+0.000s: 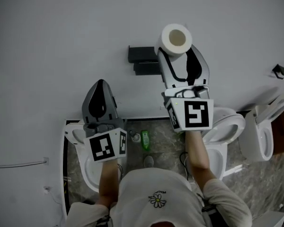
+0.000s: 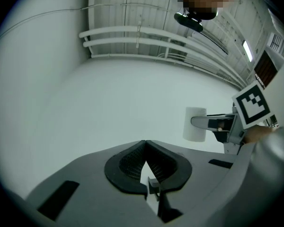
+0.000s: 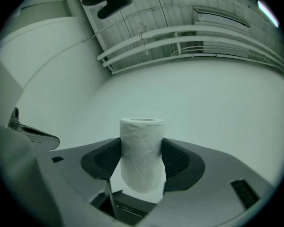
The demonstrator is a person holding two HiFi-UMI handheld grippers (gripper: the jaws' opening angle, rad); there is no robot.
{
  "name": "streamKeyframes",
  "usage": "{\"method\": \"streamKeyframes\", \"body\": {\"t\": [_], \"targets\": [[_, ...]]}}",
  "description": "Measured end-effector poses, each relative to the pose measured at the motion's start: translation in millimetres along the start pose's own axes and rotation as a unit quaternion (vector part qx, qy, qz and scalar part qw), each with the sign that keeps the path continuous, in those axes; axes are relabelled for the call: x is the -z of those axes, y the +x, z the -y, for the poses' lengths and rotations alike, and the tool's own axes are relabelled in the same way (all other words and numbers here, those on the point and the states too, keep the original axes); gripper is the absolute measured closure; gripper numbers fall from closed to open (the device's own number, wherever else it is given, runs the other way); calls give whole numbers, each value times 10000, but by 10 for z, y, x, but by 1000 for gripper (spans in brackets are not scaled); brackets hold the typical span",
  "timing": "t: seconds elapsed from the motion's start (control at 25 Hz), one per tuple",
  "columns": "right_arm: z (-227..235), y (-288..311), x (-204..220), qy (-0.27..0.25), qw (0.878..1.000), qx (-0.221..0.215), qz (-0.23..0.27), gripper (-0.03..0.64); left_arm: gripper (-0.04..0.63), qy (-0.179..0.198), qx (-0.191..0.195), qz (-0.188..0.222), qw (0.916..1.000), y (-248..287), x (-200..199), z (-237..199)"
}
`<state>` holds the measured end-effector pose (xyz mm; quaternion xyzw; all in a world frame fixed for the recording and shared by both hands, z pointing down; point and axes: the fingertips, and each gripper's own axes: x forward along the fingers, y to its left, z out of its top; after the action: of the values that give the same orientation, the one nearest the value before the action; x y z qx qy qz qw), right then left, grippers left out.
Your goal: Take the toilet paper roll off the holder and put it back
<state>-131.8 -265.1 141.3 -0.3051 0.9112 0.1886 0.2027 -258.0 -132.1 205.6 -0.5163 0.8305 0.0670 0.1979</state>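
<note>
Right gripper holds the toilet paper roll off its wall holder; left gripper is idle.

Head view: the right gripper [image 1: 176, 51] pinches the toilet paper roll [image 1: 176, 38] by its sides, just beside the right end of the black holder [image 1: 144, 60] on the wall [image 1: 61, 32] and not on it. The open core faces the camera, probably to keep it free for refitting. The left gripper [image 1: 100, 98] sits lower left, uninvolved. Left gripper view: its jaws are pressed together with nothing between them, and the roll [image 2: 195, 124] shows at right. Right gripper view: the roll [image 3: 142, 152] stands upright, clamped mid-height between both pads.
</note>
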Motion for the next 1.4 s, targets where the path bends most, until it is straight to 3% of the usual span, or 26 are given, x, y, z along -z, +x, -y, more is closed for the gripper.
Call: {"method": "streamKeyframes", "body": {"t": [0.12, 0.36, 0.68, 1.4], "targets": [[-92, -346, -50, 94, 9998, -163, 100, 348, 578, 75, 59, 47, 9999, -108, -48, 88], [-167, -886, 41, 170, 9998, -50, 5, 348, 578, -1, 134, -32, 9999, -326, 10, 222], [-162, -1394, 335, 495, 9978, 107, -431, 348, 578, -88, 26, -310, 9995, -670, 222, 296], [-71, -1539, 393, 630, 9960, 278, -565, 348, 578, -69, 25, -272, 9996, -648, 196, 305]]}}
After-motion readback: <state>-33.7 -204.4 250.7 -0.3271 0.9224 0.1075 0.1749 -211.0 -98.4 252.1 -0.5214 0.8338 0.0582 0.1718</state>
